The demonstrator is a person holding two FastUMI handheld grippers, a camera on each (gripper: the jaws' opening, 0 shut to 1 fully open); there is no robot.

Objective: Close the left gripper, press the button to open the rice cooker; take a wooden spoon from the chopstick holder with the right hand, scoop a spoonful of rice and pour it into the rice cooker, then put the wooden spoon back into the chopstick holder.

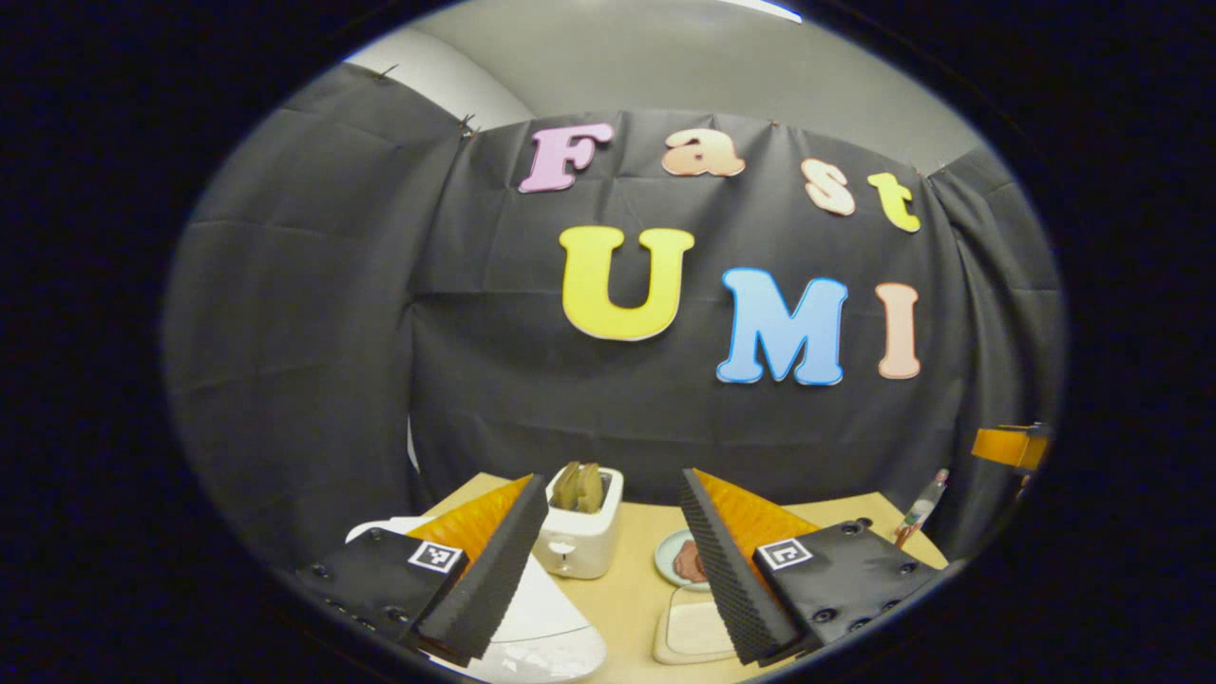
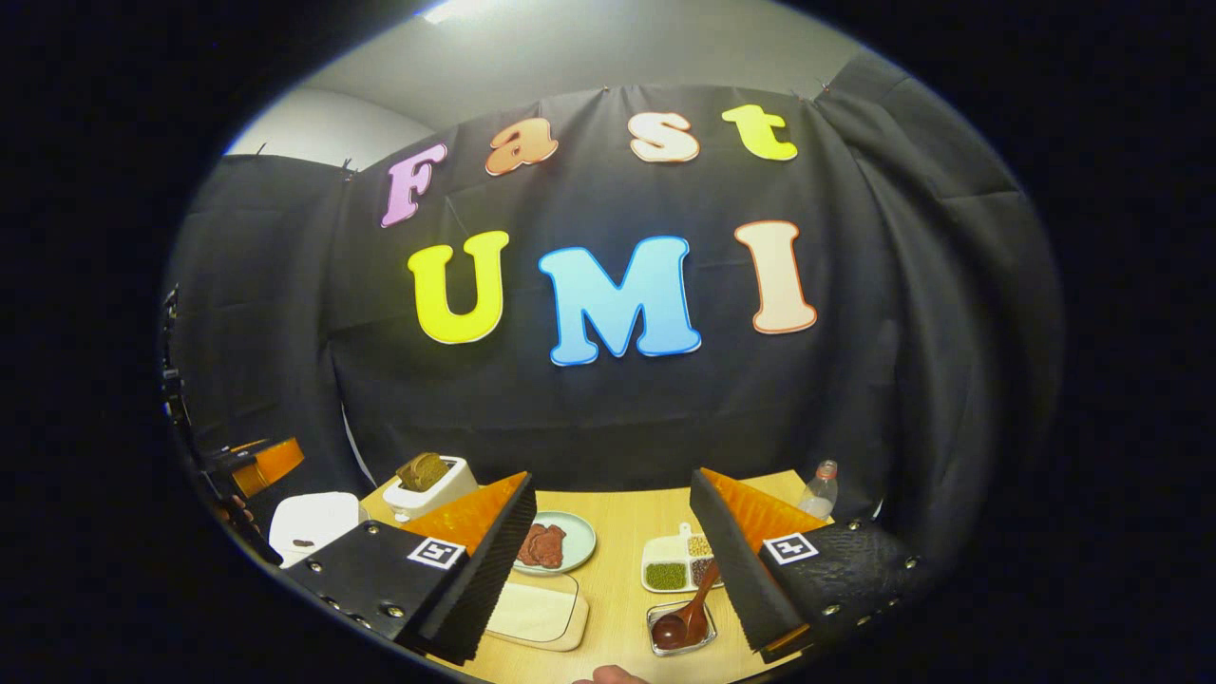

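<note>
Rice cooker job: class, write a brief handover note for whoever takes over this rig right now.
Left gripper: open, empty, above the white rice cooker, lid down.
Right gripper: open, empty, over the table.
Wooden spoon lies in a small metal tray just ahead of the right fingers.
Done: nothing visible.
Left: close left fingers, press the button, then spoon, scoop, pour, return.
</note>
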